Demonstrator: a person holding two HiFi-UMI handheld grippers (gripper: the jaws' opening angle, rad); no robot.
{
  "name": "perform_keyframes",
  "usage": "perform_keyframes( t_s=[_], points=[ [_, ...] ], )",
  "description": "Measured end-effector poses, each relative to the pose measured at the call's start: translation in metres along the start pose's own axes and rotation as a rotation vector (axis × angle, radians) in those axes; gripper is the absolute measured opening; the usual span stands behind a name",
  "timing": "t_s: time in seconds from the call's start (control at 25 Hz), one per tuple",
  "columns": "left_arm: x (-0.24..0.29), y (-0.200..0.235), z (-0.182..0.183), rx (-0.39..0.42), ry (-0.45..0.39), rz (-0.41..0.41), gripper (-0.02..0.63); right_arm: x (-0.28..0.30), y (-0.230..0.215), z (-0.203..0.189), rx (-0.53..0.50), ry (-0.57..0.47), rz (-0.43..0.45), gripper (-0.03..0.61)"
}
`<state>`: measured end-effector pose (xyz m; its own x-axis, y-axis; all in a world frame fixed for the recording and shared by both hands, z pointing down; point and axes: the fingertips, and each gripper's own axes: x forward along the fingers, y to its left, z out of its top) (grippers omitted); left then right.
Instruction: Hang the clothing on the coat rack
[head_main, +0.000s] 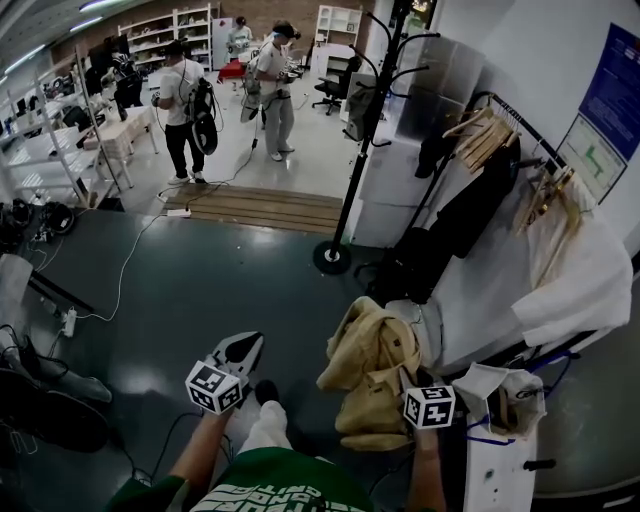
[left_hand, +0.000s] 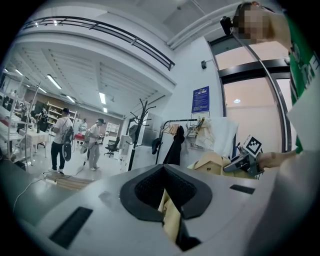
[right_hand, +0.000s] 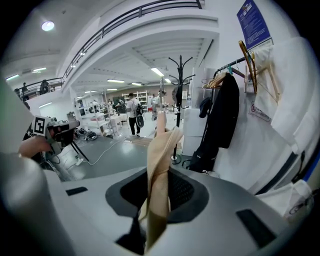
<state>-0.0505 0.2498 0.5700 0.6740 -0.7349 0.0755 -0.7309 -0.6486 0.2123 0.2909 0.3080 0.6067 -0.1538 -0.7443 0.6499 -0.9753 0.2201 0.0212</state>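
head view: tan jacket (head_main: 368, 365) hangs bunched from right gripper (head_main: 412, 385), well apart from black coat rack (head_main: 362, 130); right jaws shut tight on its fabric; left gripper (head_main: 238, 352) off to the side, jaws pinching a tan strip (left_hand: 170, 217).

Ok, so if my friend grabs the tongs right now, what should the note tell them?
Right tongs: shut on the beige jacket, bunched at your right.
Left tongs: shut on a beige cloth strip, apart from the bunch.
Coat rack: ahead, jacket not on it.
Done: jacket gripped. To do: carry it over, hang it on a hook.
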Motion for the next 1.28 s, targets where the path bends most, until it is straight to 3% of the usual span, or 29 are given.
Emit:
perform_keyframes(
  t_s=[0.64, 1.28],
  points=[
    [0.079, 0.111, 0.043, -0.001, -0.046, 0.009, 0.005, 0.093, 0.002, 0.116, -0.029, -0.034, 0.005, 0.084],
    [0.086, 0.218, 0.066, -0.025, -0.065, 0.043, 0.005, 0.167, 0.034, 0.189, -0.021, -0.028, 0.005, 0.084]
  ],
)
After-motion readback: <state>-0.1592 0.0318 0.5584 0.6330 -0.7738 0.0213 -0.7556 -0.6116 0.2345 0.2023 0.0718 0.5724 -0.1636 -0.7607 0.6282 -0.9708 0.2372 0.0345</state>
